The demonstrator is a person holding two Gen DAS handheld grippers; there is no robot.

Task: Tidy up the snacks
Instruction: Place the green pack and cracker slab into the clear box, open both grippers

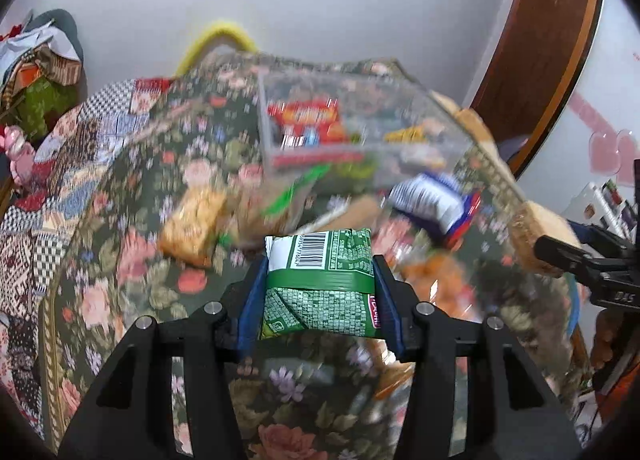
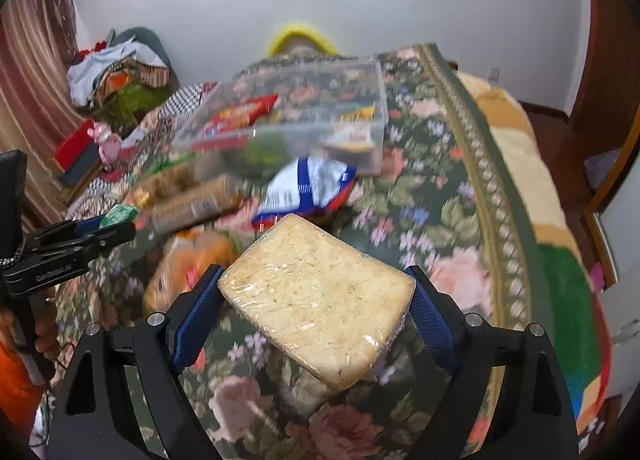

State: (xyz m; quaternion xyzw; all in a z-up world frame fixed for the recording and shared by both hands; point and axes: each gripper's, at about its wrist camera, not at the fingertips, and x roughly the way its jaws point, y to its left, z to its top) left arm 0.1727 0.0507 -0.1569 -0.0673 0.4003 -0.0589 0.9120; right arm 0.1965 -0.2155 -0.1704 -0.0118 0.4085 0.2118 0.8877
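Note:
My left gripper (image 1: 319, 272) is shut on a green snack packet (image 1: 320, 284) with a barcode, held above the floral bed cover. My right gripper (image 2: 316, 288) is shut on a pale wrapped cracker block (image 2: 320, 296), also held above the cover. A clear plastic bin (image 1: 352, 131) holding a red packet (image 1: 308, 115) and other snacks sits ahead; it also shows in the right wrist view (image 2: 296, 111). A blue-and-white bag (image 2: 308, 187) lies in front of the bin. The right gripper with its block shows at the right of the left wrist view (image 1: 560, 252).
Loose snacks lie on the floral cover (image 2: 440, 187): a long biscuit roll (image 2: 192, 203), an orange packet (image 2: 188, 264), a yellow-orange packet (image 1: 196, 223). A heap of clothes (image 2: 116, 75) is at the far left. A wooden door frame (image 1: 548, 59) stands to the right.

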